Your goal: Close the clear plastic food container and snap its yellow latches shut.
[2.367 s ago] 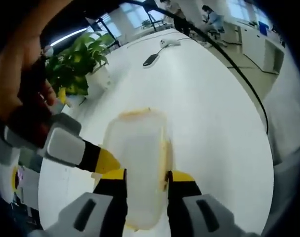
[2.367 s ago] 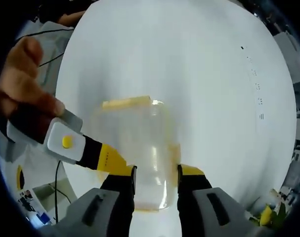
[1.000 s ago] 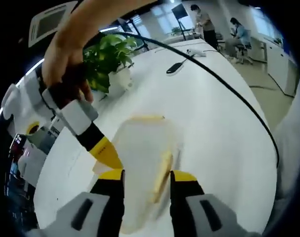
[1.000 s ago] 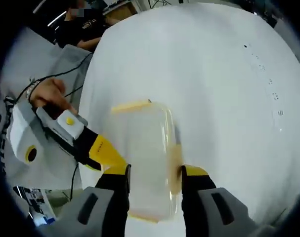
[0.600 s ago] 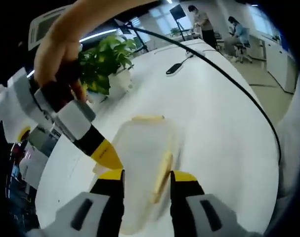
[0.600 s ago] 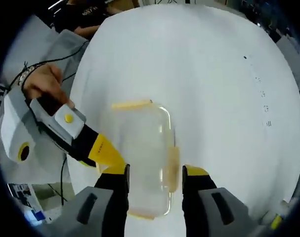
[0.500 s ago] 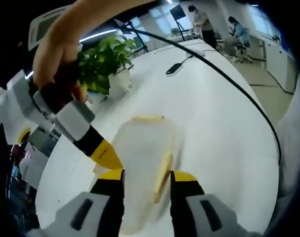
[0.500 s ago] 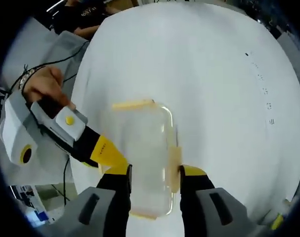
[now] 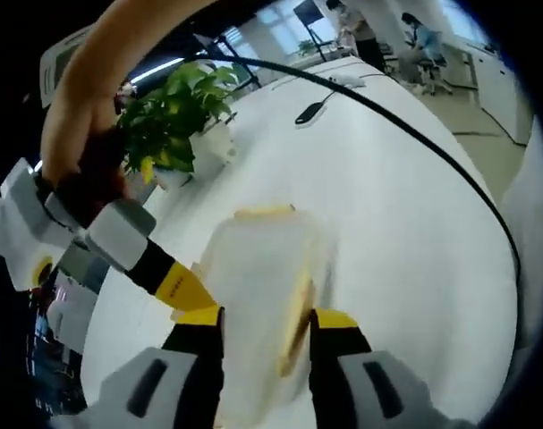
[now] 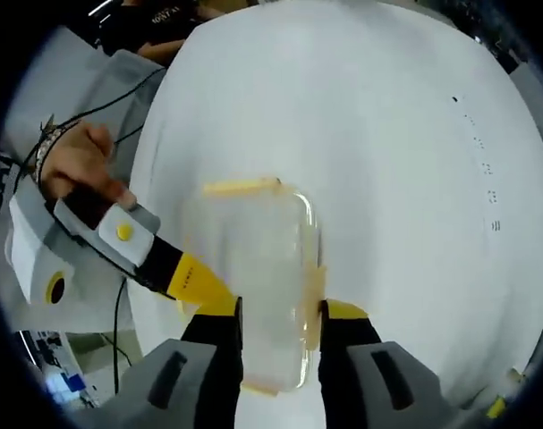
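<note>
Two claws are seen closed in on one clear plastic food container (image 9: 258, 295), which lies on a white round table (image 9: 405, 223). In the left gripper view, the left claw (image 9: 265, 320) rises from the bottom edge with its yellow-tipped jaws set narrowly, one at each long side of the container; a yellow latch (image 9: 296, 313) lies just inside the right-hand jaw, and another yellow latch (image 9: 264, 213) is seen at the container's far end. The right claw (image 9: 177, 286) enters from the left of this frame, held by a hand (image 9: 83, 134), its yellow tip touching the container's side. In the right gripper view, the right claw (image 10: 275, 315) likewise straddles the container (image 10: 253, 277) with narrow jaws pressed against its sides, and the left claw (image 10: 195, 281) comes in from the left. A potted plant (image 9: 177, 125) stands at the upper left of the left gripper view, with a black cable (image 9: 414, 134) running across the table.
</note>
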Demonstrator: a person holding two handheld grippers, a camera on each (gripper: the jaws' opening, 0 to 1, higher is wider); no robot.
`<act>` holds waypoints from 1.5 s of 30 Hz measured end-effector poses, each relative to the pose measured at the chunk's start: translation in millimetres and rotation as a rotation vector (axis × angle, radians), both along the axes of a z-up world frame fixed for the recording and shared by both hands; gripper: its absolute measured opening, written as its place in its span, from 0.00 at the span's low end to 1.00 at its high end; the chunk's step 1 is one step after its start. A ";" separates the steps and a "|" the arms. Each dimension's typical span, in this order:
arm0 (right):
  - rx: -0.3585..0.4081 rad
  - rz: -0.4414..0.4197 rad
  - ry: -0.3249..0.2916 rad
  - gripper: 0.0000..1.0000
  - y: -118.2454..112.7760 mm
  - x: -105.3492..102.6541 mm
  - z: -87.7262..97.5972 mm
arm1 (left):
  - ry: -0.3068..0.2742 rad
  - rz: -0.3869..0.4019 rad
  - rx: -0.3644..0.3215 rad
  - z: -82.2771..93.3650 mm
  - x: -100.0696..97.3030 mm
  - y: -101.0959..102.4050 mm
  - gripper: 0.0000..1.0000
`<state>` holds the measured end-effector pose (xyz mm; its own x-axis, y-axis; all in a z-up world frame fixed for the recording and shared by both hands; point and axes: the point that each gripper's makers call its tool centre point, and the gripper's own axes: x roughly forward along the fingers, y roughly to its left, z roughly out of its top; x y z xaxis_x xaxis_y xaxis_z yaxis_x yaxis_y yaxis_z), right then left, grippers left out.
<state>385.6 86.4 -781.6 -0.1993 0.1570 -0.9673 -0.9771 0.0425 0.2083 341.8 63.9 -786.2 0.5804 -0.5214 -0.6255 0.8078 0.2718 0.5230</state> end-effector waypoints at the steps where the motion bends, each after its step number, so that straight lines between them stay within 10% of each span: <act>1: 0.004 0.015 0.019 0.25 0.5 -2.5 -0.2 | 0.006 -0.008 0.000 0.4 -1.6 0.0 0.31; 19: -0.006 -0.019 0.020 0.28 4.1 -3.5 -8.9 | -0.013 -0.047 0.020 4.0 -6.6 2.1 0.33; 34: 0.261 -0.249 -0.348 0.23 -23.8 1.0 18.3 | 0.094 0.009 -0.060 8.1 -8.9 -1.2 0.41; 40: 0.390 -0.421 -0.391 0.39 -39.2 -11.1 34.7 | 0.265 0.205 -0.248 20.8 -1.9 20.1 0.42; 45: 0.456 -0.536 -0.407 0.66 -51.2 -17.4 35.7 | 0.149 0.240 -0.387 41.3 11.0 32.5 0.62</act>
